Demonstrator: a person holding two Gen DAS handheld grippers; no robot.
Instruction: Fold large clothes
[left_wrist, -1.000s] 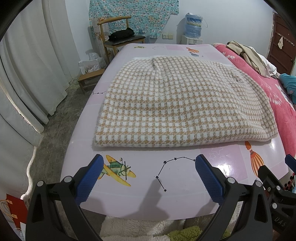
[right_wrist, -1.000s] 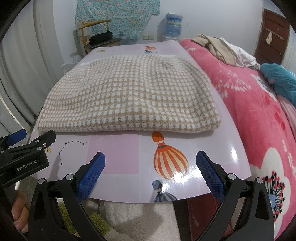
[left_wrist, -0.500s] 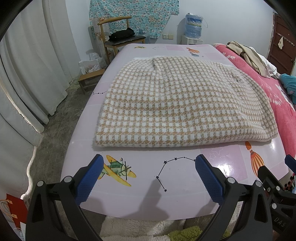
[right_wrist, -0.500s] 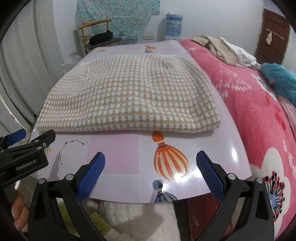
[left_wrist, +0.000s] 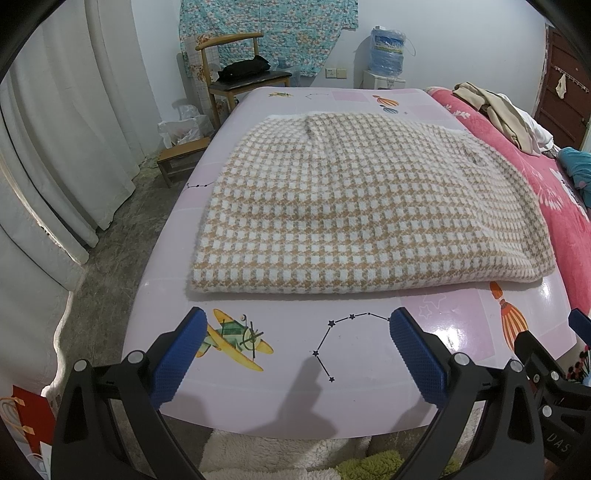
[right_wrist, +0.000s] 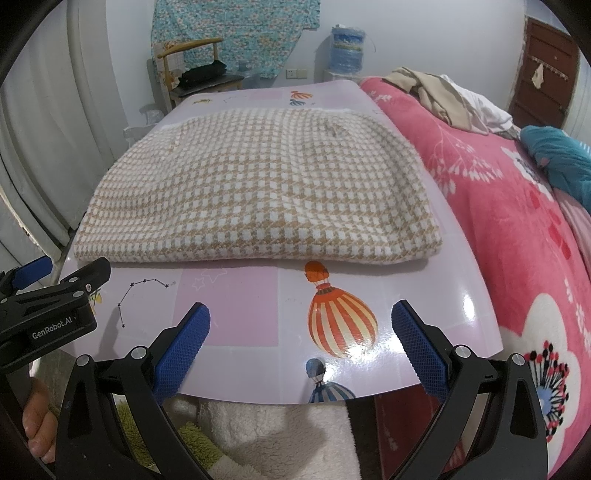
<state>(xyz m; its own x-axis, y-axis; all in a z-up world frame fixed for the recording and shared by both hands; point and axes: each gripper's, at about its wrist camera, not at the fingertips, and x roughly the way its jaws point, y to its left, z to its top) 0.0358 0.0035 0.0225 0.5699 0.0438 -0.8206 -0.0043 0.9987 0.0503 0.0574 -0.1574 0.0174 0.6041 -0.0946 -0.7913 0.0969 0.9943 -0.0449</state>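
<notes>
- Our left gripper is wide open and holds nothing. It hangs over the near edge of the table, low in the frame.
- Our right gripper is wide open too, and empty, low in its frame.
- Nothing has changed since a moment ago. Both grippers sit in the same spots and the sweater has not moved.
- We think this means the fold is done, or we are resting before one more fold.
- The sweater lies folded flat in the middle of the table, apart from both grippers.
- It looks thick, soft and fuzzy, with tan and white checks.
- The table is pink, smooth and shiny.
- A fluffy pink blanket lies on the right of the frame.
</notes>
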